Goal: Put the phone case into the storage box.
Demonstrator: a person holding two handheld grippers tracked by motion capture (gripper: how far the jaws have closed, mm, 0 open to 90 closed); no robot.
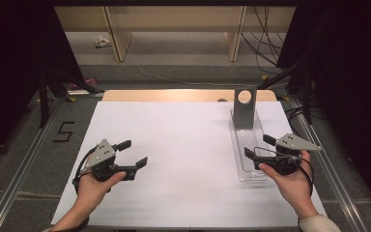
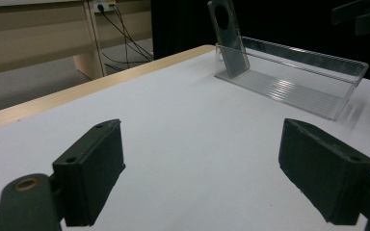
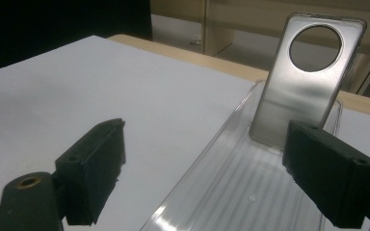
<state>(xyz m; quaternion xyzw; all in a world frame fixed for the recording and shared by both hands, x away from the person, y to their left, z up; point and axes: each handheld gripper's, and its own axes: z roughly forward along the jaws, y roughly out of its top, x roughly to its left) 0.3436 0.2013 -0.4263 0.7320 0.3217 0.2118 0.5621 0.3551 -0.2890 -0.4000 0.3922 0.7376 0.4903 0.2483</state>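
Note:
A long clear plastic tray (image 1: pixel 257 147) lies on the right of the white table (image 1: pixel 183 140). A grey phone case (image 1: pixel 244 107) with a round camera hole stands upright, leaning at the tray's far end. My right gripper (image 1: pixel 260 146) is open, held over the near part of the tray, its jaws apart with nothing between them. In the right gripper view the phone case (image 3: pixel 302 82) rises beyond the tray (image 3: pixel 231 192). My left gripper (image 1: pixel 133 153) is open over the bare table at the left. Its view shows the tray (image 2: pixel 298 79) and case (image 2: pixel 229 38) far off.
The table's wooden far edge (image 1: pixel 188 95) borders a floor with cables. Wooden shelving (image 1: pixel 174 29) stands behind. Dark curtains and stands flank both sides. A "5" marking (image 1: pixel 64 131) sits on the floor at the left.

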